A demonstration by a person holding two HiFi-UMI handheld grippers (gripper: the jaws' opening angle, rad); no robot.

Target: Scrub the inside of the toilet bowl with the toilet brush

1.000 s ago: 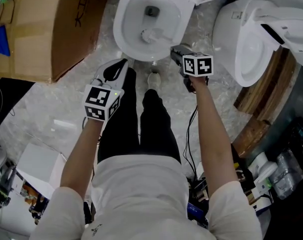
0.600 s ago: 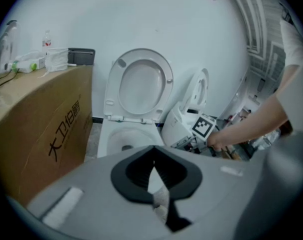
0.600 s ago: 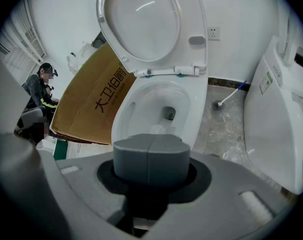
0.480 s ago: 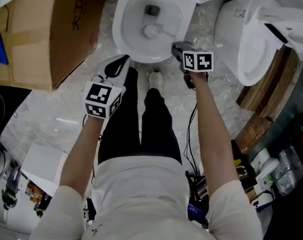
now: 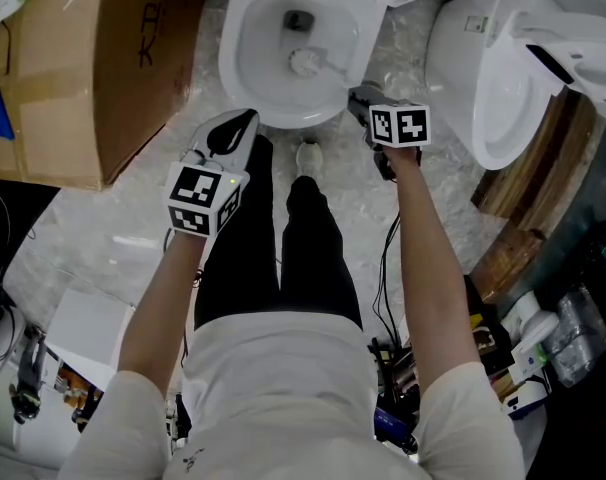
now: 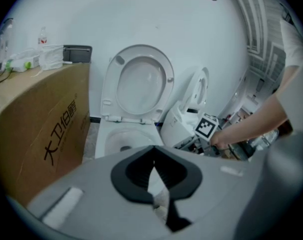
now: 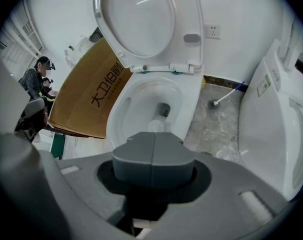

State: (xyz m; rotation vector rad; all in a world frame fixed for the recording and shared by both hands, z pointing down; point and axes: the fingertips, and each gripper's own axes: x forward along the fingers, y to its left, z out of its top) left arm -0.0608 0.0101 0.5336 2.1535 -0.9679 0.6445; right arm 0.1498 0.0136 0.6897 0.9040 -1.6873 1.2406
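The white toilet bowl stands open at the top of the head view, its seat and lid raised. A white toilet brush has its head low inside the bowl, near the drain. Its handle slants right into my right gripper, which is shut on it just over the bowl's front right rim. In the right gripper view the brush head peeks over the closed jaws of my right gripper. My left gripper hangs shut and empty before the bowl's front left, and the left gripper looks toward the toilet bowl.
A large cardboard box stands left of the toilet. A second white toilet lies tipped at the right, with wooden planks beyond. Another brush lies on the floor by the wall. My shoe is before the bowl.
The brush head has shifted slightly deeper into the bowl and the right gripper has edged up and right. The left gripper has barely moved.
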